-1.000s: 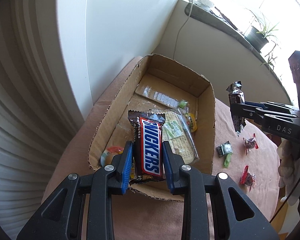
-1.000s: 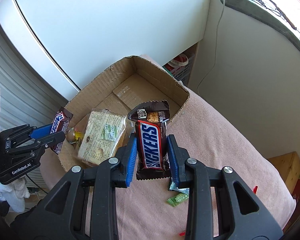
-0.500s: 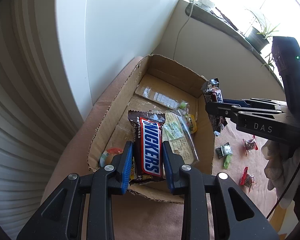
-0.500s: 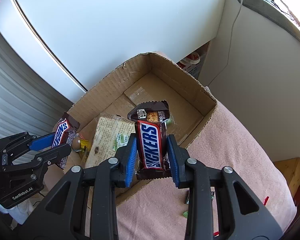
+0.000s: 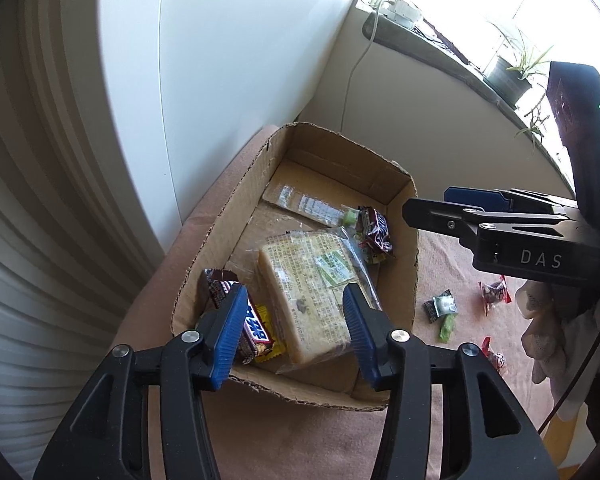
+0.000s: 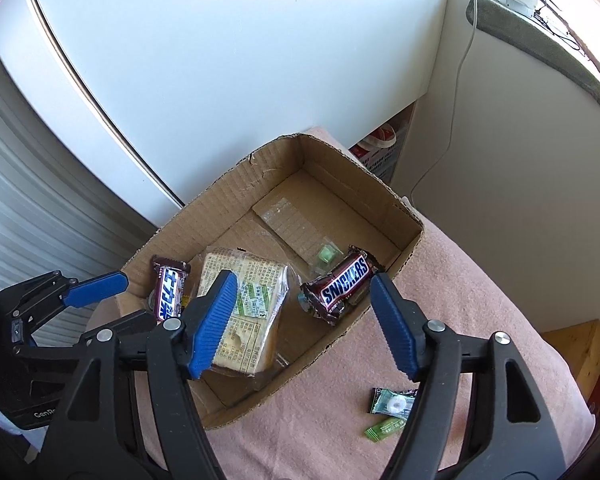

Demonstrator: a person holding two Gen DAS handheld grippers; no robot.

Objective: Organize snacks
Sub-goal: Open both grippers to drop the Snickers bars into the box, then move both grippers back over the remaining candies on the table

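Observation:
A cardboard box [image 5: 220,236] [image 6: 228,184] sits on a pink cloth. Inside lie a wrapped cracker pack [image 5: 308,292] [image 6: 252,304] and two Snickers bars. One bar [image 5: 248,320] [image 6: 168,292] lies at the box's left near corner, against my left gripper's left finger. The other bar [image 5: 376,234] [image 6: 344,282] lies by the right wall. My left gripper [image 5: 294,334] is open and empty above the box's near edge. My right gripper [image 6: 300,320] is open and empty above the box; it also shows from the side in the left wrist view [image 5: 432,206].
Several small wrapped candies lie on the pink cloth [image 5: 300,440] right of the box: a black and white one [image 5: 440,306] [image 6: 392,402], a green one [image 5: 446,326] [image 6: 384,428], red ones [image 5: 494,292]. A white wall stands behind the box. A window sill [image 5: 440,52] holds plants.
Both grippers have opened and let go of their Snickers bars, which now lie in the box. The right gripper moved over the box.

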